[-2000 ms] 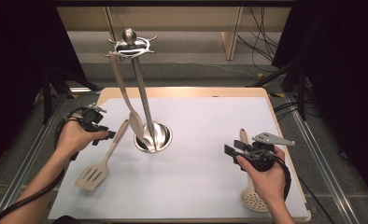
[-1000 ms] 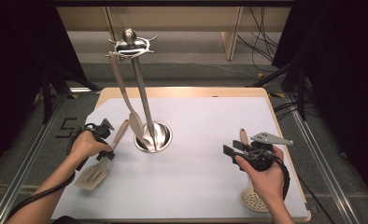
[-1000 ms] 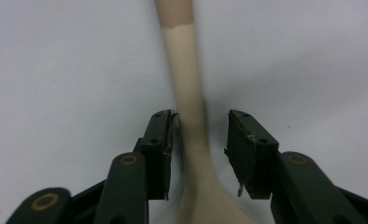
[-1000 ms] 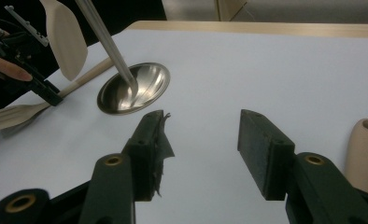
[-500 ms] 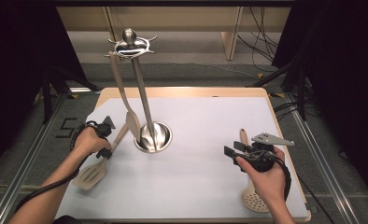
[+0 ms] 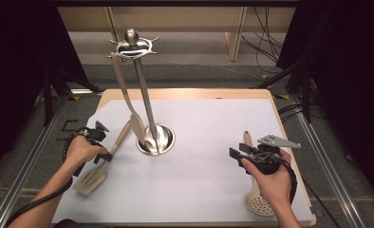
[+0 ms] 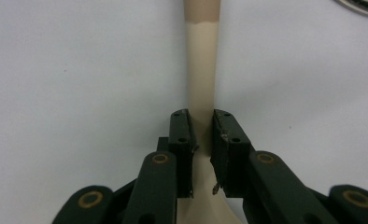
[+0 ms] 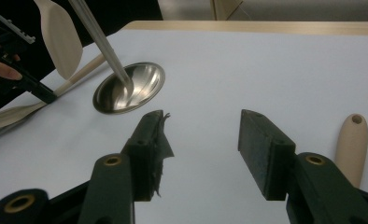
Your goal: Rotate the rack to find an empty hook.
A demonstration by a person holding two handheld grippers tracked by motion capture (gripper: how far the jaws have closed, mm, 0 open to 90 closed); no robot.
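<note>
While the left gripper [image 7: 201, 135], jaws just closed, pinches the beige slotted spatula's [image 6: 96, 175] thin neck flat on the white table [image 6: 209, 190] beside the steel utensil stand [image 6: 149, 118], the blade-heavy end may swivel when lifted. Right gripper [image 8: 201, 149] hovers spread, empty.

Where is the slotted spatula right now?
In the high view the slotted spatula lies on the table's left side, its handle angled up toward the metal stand's base; the left tool is clamped on its handle.
</note>
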